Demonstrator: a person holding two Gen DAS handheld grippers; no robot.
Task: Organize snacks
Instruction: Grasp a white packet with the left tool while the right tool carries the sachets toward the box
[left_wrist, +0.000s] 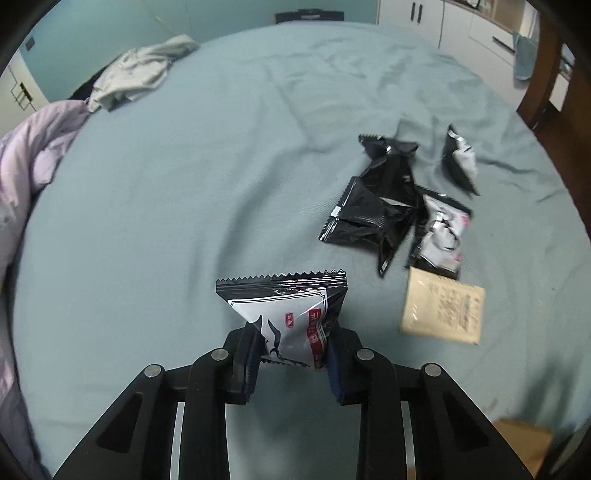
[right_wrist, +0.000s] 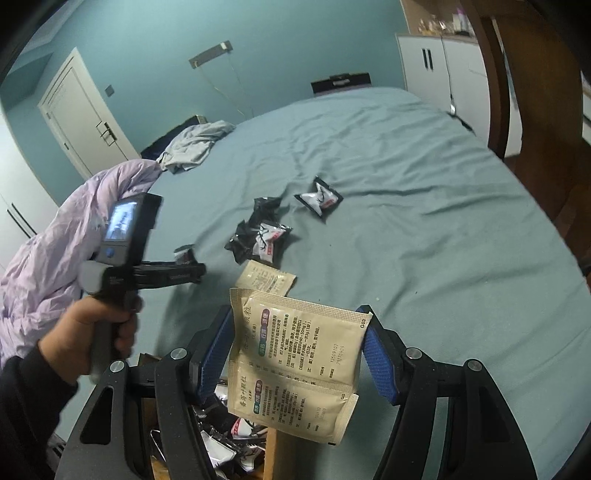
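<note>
Left gripper (left_wrist: 290, 356) clamps a black-and-white foil snack packet (left_wrist: 286, 317) level over the teal bedsheet (left_wrist: 184, 203). Right gripper (right_wrist: 295, 354) pinches joined beige paper sachets (right_wrist: 295, 358), near a cardboard box (right_wrist: 269, 454).

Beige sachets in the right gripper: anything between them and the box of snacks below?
Nothing visible. The beige sachets hang in the right gripper directly above the open box, which already holds packets. The left gripper works off to the side, shut on a black-and-white packet.

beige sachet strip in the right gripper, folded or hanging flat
Hanging flat: the beige sachet strip shows two joined packets, unfolded, between the right gripper fingers.
</note>
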